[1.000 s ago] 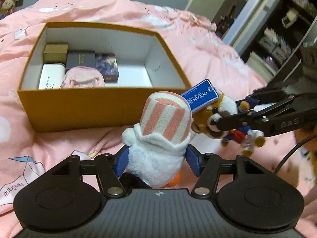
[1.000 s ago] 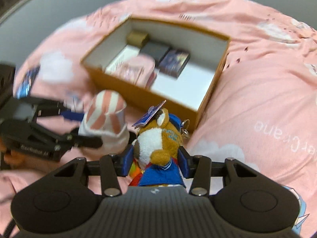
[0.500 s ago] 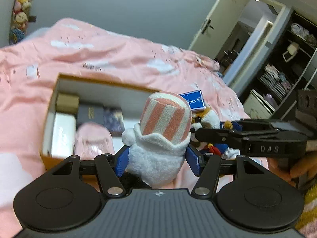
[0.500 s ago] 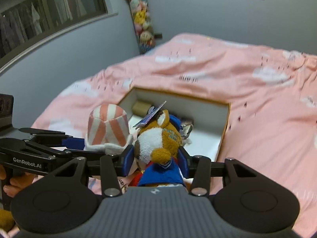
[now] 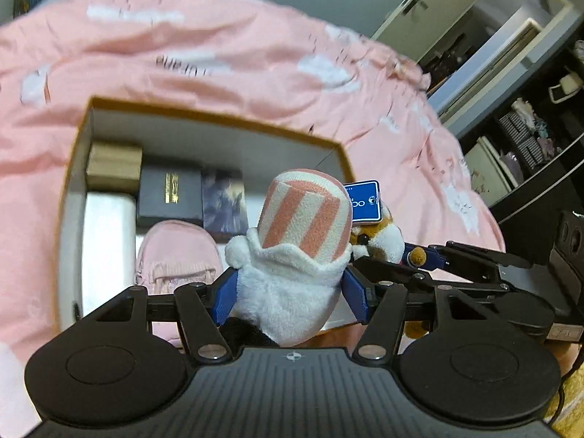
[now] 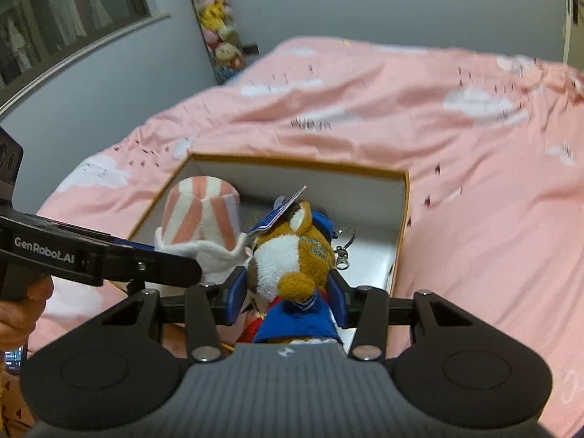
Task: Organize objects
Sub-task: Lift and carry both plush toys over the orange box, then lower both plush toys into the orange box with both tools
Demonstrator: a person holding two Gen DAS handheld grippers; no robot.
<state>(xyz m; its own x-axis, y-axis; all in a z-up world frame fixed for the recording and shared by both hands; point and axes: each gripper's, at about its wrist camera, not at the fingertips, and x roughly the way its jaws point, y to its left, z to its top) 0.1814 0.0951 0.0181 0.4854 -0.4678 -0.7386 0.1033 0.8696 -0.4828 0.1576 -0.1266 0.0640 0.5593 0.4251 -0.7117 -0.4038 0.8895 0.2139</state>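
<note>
Two claws carry plush toys above an open box on a bed with a pink quilt. In the left wrist view, the left claw grips a white plush toy in a pink-and-white striped hat at the centre of the frame, its blue pads pressed into the white fleece on both sides. Just right of it, the right claw clamps a brown-and-white plush dog in blue clothing, a blue tag standing up at its head and a metal key ring hanging to its right in the right wrist view. The two toys sit side by side, touching or very nearly so.

The box, mustard-edged with white inner walls, fills the middle left of the left wrist view. Inside lie a small tan box at the upper left corner, a dark box with gold lettering, a dark printed box beside it, a white packet along the left wall and a pink pouch toward the near side. The right half of the box floor shows bare white in the right wrist view.

A hand holds the left claw's handle at the lower left edge of the right wrist view. Stuffed toys hang on the grey wall at the upper centre.
</note>
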